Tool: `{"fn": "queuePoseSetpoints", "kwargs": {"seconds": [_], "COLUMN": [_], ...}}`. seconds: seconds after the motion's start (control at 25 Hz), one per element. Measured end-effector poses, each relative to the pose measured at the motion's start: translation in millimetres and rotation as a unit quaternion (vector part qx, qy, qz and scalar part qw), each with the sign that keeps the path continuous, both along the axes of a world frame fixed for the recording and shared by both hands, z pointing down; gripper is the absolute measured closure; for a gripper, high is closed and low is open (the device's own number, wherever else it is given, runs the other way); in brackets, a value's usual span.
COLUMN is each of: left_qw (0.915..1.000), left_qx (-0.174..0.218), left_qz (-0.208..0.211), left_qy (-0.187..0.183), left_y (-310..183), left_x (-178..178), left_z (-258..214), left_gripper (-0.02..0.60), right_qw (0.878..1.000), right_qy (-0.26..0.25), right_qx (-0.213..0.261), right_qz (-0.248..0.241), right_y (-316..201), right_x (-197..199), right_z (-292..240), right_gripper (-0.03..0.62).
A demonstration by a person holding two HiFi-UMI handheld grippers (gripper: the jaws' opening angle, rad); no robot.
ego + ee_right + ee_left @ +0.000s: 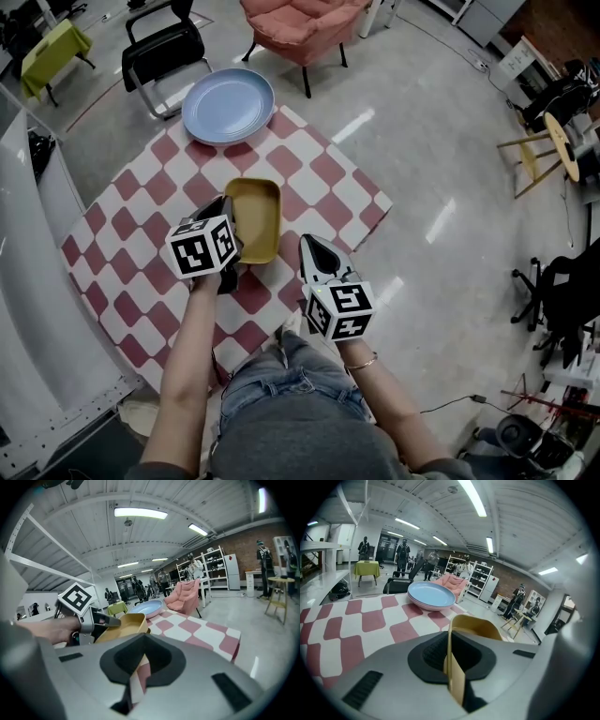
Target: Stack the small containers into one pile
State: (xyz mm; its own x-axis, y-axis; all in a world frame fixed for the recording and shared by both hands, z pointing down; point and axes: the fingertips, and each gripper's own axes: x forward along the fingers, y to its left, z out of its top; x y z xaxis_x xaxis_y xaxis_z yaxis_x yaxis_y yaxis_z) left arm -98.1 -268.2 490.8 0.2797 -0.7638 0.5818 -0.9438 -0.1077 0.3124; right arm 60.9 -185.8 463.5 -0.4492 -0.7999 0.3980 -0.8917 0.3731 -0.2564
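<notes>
A mustard-yellow rectangular container (255, 217) lies in the middle of the red-and-white checked table (141, 216). My left gripper (228, 210) is shut on its left rim; in the left gripper view the yellow wall (457, 677) stands pinched between the jaws. The right gripper view shows the same container (123, 624) held by the left gripper (96, 619). My right gripper (310, 247) hovers just right of the container, near the table's front edge. Its jaws are together with nothing in them (140, 672). No other small container shows.
A large light-blue plate (228, 105) sits at the table's far corner. Beyond it stand a black chair (164, 52) and a pink armchair (300, 28). A white metal frame (37, 281) runs along the table's left side. Shiny floor lies to the right.
</notes>
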Motion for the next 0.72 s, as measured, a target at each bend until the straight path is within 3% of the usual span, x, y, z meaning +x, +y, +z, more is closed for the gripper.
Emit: {"fn": "queuePoseSetpoints", "kwargs": {"seconds": [0.24,0.72], "left_qw": [0.9997,0.9983], "left_qx": [-0.015,0.001], "left_qz": [0.017,0.035], "left_qy": [-0.009,-0.047], "left_y": [-3,-7], "left_x": [5,10], "left_z": [11,18], "left_gripper": [0.549,0.549], "right_qw": [1.0,1.0], "right_qy": [0.003,0.003], "right_qx": [-0.009,-0.019], "right_qz": [-0.003,-0.01], "right_y": [-7,-12], "right_x": [0,-4], "right_z": [7,15], "right_gripper": [0.585,0.585]}}
